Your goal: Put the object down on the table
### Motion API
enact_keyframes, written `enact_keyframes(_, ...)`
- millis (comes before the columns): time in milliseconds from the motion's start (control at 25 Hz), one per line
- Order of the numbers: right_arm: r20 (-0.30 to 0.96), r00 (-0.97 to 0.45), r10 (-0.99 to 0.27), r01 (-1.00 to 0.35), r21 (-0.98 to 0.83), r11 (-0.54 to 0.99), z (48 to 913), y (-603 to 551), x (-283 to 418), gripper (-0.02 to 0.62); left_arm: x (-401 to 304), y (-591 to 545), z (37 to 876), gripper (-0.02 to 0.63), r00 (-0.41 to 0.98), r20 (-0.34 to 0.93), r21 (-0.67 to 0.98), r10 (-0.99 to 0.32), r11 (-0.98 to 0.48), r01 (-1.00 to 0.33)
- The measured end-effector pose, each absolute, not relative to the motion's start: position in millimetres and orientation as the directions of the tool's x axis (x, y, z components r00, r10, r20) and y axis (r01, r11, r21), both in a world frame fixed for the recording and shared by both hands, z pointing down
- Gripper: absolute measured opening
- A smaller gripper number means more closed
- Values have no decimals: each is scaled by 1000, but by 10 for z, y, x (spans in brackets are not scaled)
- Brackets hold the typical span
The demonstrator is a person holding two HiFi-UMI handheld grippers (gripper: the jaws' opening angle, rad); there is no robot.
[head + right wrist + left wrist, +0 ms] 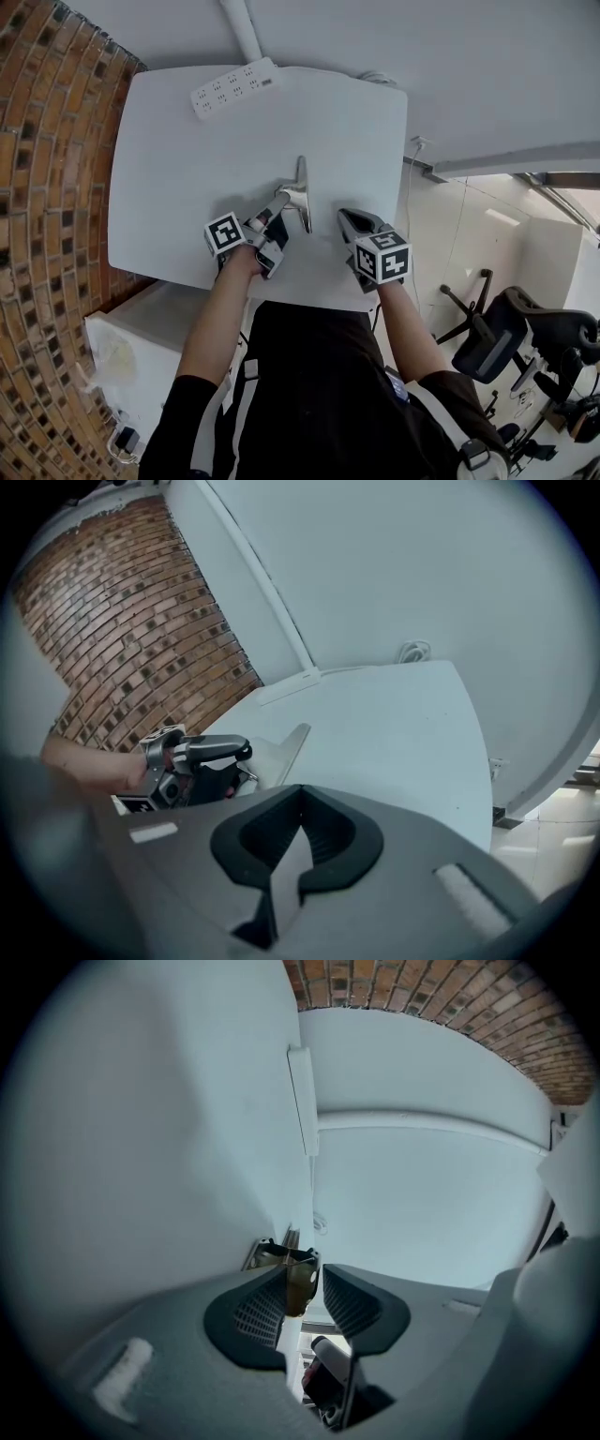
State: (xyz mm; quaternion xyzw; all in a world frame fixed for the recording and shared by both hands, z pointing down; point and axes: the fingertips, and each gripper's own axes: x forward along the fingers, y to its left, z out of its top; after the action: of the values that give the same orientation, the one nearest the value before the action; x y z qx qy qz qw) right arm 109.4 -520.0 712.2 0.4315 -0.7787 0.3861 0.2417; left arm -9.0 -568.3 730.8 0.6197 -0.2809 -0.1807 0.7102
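Setup: white surface (187,141), power strip (234,87) at its far edge, brick wall (47,187) on the left side.

Object: one flat metal object (300,192), shiny, with a long thin strip and a wider part. It lies near the middle of the surface, between the two tools. In the right gripper view it (281,747) looks to rest flat on the white top, narrow end pointing away.

Left hand-held gripper (279,217): at the near end of the object, rolled to one side. In the left gripper view its jaws (305,1279) stand apart with the end of the metal object (298,1283) between them. The object sits close against one ribbed pad, and a clear gap shows at the other. The pads are not clamping it. From the right gripper view, the same tool (202,761) is seen beside the object, a bare hand (84,761) behind it.

Right hand-held gripper (349,222): just beside the object on its right, not touching it, pointing down at the surface. In its own view the jaw tips (300,794) meet, with nothing between them.
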Motion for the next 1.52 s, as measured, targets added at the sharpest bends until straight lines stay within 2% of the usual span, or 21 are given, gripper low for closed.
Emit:
enact_keyframes(80,707,-514,-486,-856,-391,337,7103,-5200,1060,6,-161,-5633,7311,146,767,204,977,-608,169,-126)
enact_keyframes(240,693,-524,-495,-850,-390,354,7038,-5197,1025,6,-331,-5561,7208,146,741,200,980,-641,120,-160)
enact_keyframes(400,662,-543,-517,-839,-398,372,6923,-5112,1075,6,-441,-5486,6915,140,697,130,987,-705,25,-159)
enact_keyframes(520,593,-575,-564,-818,-415,398,6738,-5036,1164,6,-537,-5359,6794,20,665,168,953,-728,-54,-300)
enact_keyframes(560,567,-584,-581,-812,-421,405,6675,-5002,1204,6,-547,-5315,6736,2,654,185,933,-734,-77,-351)
enact_keyframes(800,473,-608,-638,-791,-426,439,6371,-4610,1527,6,-375,-5000,6149,0,614,136,758,-777,-318,-570)
enact_keyframes(1000,405,-623,-670,-782,-360,509,5986,-4103,1997,6,149,-4442,5760,0,597,118,541,-793,-453,-709)
enact_keyframes(1280,304,-650,-697,-759,-306,575,5477,-3496,2503,6,739,-3689,5113,0,626,41,360,-779,-573,-736)
enact_keyframes(1360,271,-671,-690,-740,-304,600,5388,-3359,2515,6,740,-3552,4952,0,623,9,392,-782,-570,-722)
enact_keyframes(1440,249,-694,-676,-718,-305,625,5332,-3211,2481,6,643,-3382,4708,0,597,-101,485,-796,-563,-669)
enact_keyframes(1520,227,-713,-663,-699,-304,647,5271,-3095,2407,6,494,-3201,4424,0,556,-211,506,-804,-577,-641)
